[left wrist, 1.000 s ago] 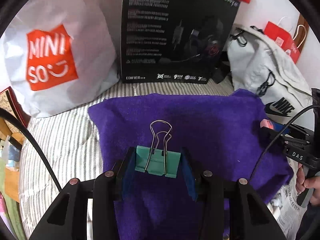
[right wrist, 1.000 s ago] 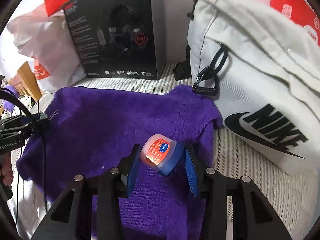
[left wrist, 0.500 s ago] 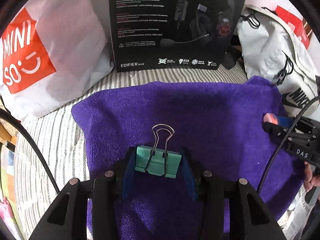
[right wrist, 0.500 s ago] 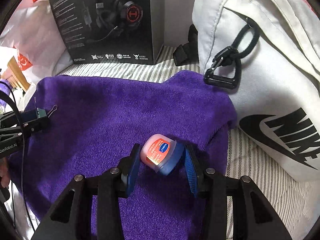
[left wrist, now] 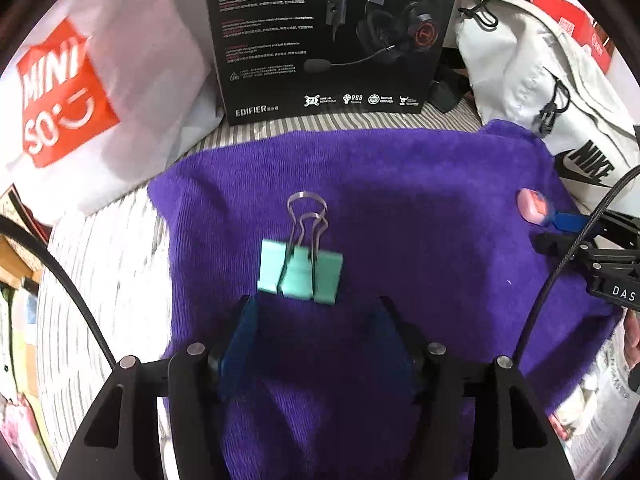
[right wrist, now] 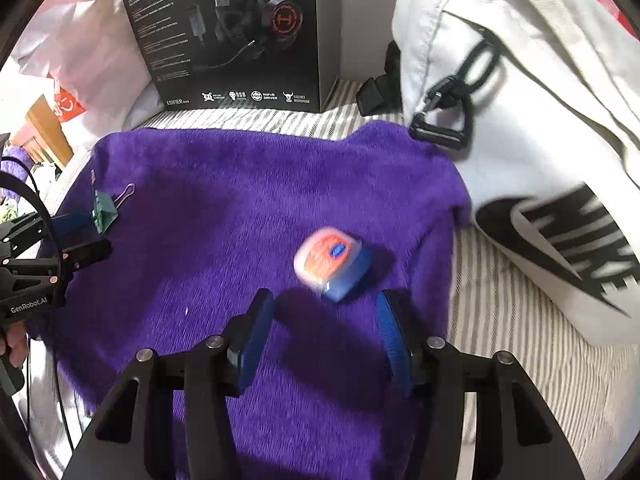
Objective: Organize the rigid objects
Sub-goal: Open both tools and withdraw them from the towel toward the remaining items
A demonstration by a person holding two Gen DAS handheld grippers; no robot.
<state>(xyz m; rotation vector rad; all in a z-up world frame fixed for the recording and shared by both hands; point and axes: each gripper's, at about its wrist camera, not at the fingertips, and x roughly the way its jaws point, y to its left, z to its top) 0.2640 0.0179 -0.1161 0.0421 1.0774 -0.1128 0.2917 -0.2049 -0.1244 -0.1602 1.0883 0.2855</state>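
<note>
While both jaws stand apart, I read this as a set-down on the towel.
Left gripper: open, holds nothing; clip lies just past its tips on the left part of the towel, wire handles pointing far.
Right gripper: open, empty; tin sits tilted just past its tips, right part of the towel, blurred.
Why there: I judge the towel is the sorting spot, clip left, tin right, well apart.
Around: box far centre, Miniso bag far left, Nike bag right, touching the towel's far right corner.
In the way: nothing between tips and items; Nike bag crowds my right side, cable crosses near the right gripper.
</note>
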